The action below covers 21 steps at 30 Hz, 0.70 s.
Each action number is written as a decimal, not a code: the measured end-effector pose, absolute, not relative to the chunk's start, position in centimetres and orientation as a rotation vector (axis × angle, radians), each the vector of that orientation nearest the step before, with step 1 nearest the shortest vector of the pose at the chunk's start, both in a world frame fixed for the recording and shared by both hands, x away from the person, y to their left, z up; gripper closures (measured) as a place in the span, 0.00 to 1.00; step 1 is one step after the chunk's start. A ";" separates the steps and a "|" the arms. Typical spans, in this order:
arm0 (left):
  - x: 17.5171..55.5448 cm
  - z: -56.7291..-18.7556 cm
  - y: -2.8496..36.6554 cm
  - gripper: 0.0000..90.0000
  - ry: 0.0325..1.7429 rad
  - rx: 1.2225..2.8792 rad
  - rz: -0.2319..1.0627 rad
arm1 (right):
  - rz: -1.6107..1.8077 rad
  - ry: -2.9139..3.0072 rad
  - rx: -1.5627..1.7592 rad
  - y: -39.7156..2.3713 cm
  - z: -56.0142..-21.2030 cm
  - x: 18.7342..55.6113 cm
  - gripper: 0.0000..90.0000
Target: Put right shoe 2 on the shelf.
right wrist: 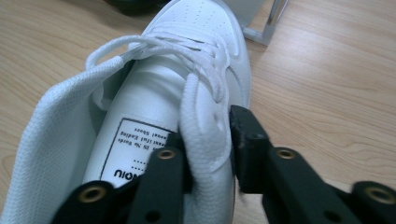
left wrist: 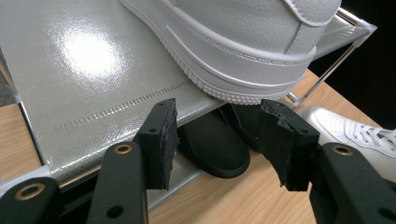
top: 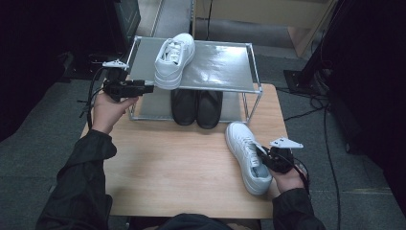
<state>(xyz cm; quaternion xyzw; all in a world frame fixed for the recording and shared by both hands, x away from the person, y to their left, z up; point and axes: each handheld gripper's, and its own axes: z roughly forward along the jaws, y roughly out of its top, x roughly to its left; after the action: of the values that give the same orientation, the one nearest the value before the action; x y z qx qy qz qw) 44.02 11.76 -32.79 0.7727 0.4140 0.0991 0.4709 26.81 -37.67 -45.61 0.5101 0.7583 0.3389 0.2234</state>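
gripping the collar of a white sneaker [right wrist: 187,93] on the table [top: 182,163], right gripper [right wrist: 208,140] jaws clamped. left gripper [left wrist: 215,140] jaws apart, apparently clear of the rack's [left wrist: 93,70] sneaker [left wrist: 243,42].

Left gripper [left wrist: 215,140]: jaws apart, nothing between them, foam pads [left wrist: 163,140] ragged at the edges. Just beyond, a white sneaker [left wrist: 243,42] sits on the grey shelf [left wrist: 88,70], its sole overhanging the front edge. Shelf surface shiny, stitched seam running across. Under the shelf, black shoes [left wrist: 215,147] rest on the wooden counter [left wrist: 233,200]. At right, past a thin metal shelf leg [left wrist: 327,70], a second white sneaker [left wrist: 355,135] with laces lies on the counter.
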 end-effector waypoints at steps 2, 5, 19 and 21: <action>44.0 -32.8 11.6 0.53 1.010 1.902 0.243 | 0.925 2.087 1.421 -37.7 -45.4 26.9 0.91; 43.9 -32.7 11.4 0.52 1.006 1.902 0.242 | 0.925 2.081 1.446 -37.5 -44.8 27.1 0.93; 43.4 -32.3 11.3 0.52 1.002 1.899 0.232 | 1.062 2.124 1.382 -35.7 -38.8 27.5 0.94; 43.3 -32.2 11.2 0.52 0.995 1.906 0.231 | 1.075 2.138 1.356 -35.3 -37.4 27.5 0.94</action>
<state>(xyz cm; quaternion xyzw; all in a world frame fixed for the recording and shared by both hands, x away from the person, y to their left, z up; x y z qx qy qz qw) 43.30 11.22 -32.23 0.7779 0.4060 0.0943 0.4703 27.55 -35.30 -37.35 0.4836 0.7626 0.3833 0.1942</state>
